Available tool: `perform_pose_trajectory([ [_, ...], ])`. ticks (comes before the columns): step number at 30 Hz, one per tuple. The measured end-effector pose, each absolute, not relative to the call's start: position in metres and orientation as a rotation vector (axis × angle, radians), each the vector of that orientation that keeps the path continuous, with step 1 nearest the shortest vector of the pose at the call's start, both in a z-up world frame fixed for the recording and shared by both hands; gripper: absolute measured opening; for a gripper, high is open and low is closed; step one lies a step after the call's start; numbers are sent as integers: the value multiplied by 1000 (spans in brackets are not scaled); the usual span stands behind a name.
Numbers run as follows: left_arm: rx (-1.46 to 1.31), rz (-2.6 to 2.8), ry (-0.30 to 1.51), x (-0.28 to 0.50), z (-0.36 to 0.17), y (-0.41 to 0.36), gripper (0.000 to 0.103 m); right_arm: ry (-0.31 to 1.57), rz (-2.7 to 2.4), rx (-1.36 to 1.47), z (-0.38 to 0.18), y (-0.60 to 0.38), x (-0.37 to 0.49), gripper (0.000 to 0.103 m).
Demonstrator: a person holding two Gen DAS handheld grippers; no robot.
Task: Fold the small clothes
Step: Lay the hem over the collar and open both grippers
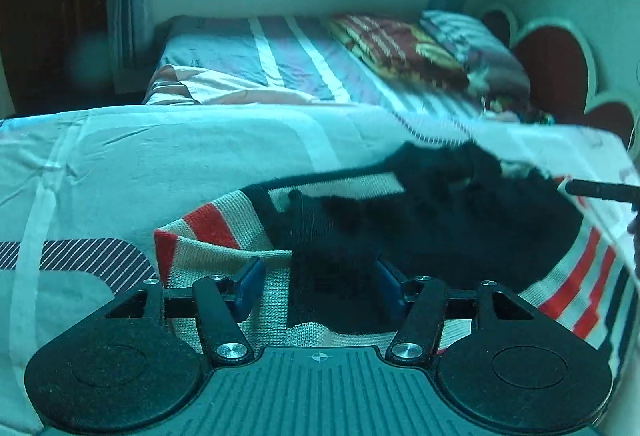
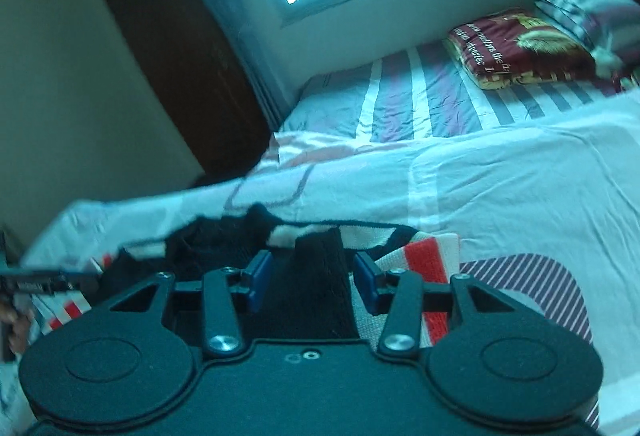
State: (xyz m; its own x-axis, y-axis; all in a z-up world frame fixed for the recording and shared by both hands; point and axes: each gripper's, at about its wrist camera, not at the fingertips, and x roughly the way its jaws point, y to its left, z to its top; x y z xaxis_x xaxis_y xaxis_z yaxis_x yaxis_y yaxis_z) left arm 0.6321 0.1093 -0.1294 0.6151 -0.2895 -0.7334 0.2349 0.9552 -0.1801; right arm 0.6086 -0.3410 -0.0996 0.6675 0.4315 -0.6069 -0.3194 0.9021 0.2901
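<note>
Lying rumpled on pale patterned bed, black knit garment with cream, red striped edges sat at 12 o'clock of both grippers. Looked soft, light, floppy, non-fragile. Left gripper, right gripper spread, straddling fabric, not pinching. Best hold judged: striped hem corners.

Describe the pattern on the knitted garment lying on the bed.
Garment: cream with red and black stripes, large black areas. Left wrist view shows it best.

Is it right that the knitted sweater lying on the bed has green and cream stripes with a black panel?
Not quite. The stripes on the sweater are red and cream, not green; both wrist views show it. The rest holds: it lies on the bed and has a black panel.
</note>
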Motion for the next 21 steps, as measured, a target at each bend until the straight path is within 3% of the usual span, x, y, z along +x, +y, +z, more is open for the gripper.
perform_pose_trajectory([
  [5,1,-320,839,631,-126,104,61,751,426,-35,-110,-313,612,31],
  [6,16,-319,837,630,-127,103,54,752,433,-54,-111,-310,611,28],
  [8,42,-305,817,626,-127,103,40,749,449,-92,-113,-305,612,11],
  [10,8,-305,788,622,-120,111,8,724,446,-135,-112,-301,608,6],
  [17,-36,-252,601,605,-88,122,6,544,405,-114,-84,-312,596,6],
  [21,-83,-193,591,617,-90,128,6,526,363,-100,-83,-316,607,6],
])
